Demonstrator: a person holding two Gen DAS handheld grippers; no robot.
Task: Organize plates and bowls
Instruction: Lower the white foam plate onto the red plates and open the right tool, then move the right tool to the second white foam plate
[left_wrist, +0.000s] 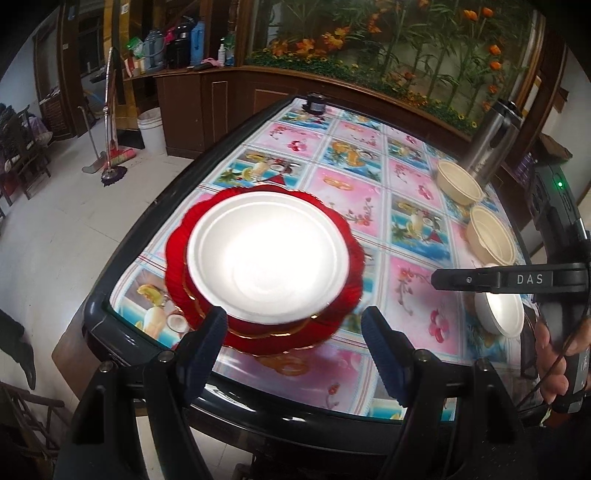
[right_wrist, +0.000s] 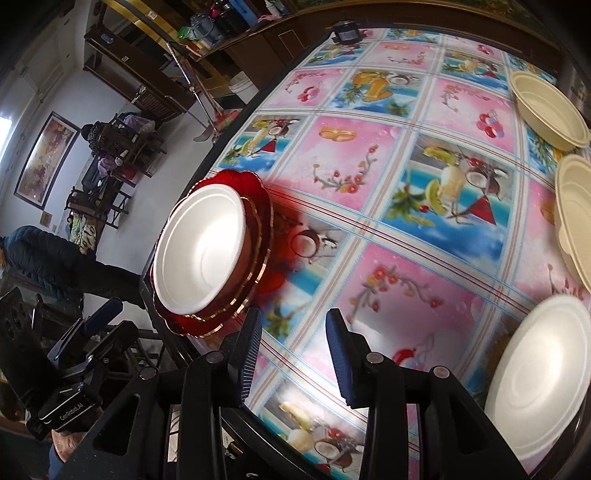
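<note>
Fingers of the left gripper (left_wrist: 293, 330) stand spread and empty, the white plate (left_wrist: 267, 256) on the red plates (left_wrist: 177, 236) at their twelve o'clock. Right gripper (right_wrist: 293, 349) fingers are parted too, pinching nothing, above the counter (right_wrist: 369, 155). At its four o'clock sits a white bowl (right_wrist: 539, 384); two cream bowls (right_wrist: 546, 107) lie at two o'clock. That stack sits close to the counter's rim, so a nudge could tip it off. Glossy fruit-print cloth covers the counter; a mop (left_wrist: 107, 122), bucket (left_wrist: 151, 129) and wooden cabinets stand beyond.
</note>
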